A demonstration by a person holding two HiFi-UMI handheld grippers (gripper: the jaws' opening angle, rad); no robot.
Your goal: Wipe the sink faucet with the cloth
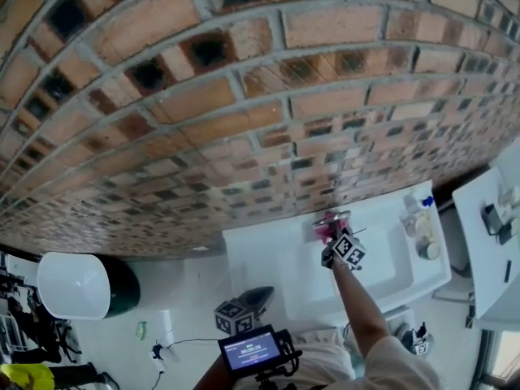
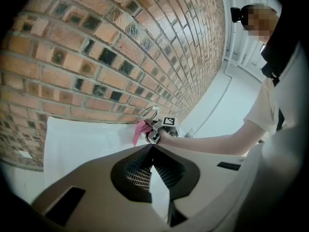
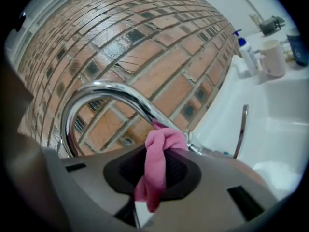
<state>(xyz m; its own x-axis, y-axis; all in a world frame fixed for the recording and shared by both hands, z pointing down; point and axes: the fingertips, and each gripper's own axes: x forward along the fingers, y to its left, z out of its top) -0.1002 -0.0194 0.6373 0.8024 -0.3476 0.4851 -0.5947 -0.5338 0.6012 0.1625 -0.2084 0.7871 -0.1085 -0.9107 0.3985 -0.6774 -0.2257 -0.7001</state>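
A chrome arched faucet (image 3: pixel 99 88) rises from the white sink (image 1: pixel 268 258) against the brick wall. Its thin lever handle (image 3: pixel 240 129) stands to the right. My right gripper (image 3: pixel 154 164) is shut on a pink cloth (image 3: pixel 161 146), which is bunched up and pressed against the spout near its base. From above, the right gripper (image 1: pixel 331 240) reaches over the basin to the faucet (image 1: pixel 331 216), the cloth (image 1: pixel 324 232) at its tip. My left gripper (image 2: pixel 152 149) hangs back from the sink, shut with nothing in it; the head view has the left gripper (image 1: pixel 262 295) low, left of the basin.
A pump bottle (image 3: pixel 246 54) and a cup (image 3: pixel 271 57) stand on the sink's right edge. A white counter (image 1: pixel 487 242) with small items lies further right. A white round seat or bin (image 1: pixel 73 284) sits on the floor at left. A device with a lit screen (image 1: pixel 250 350) is at the bottom.
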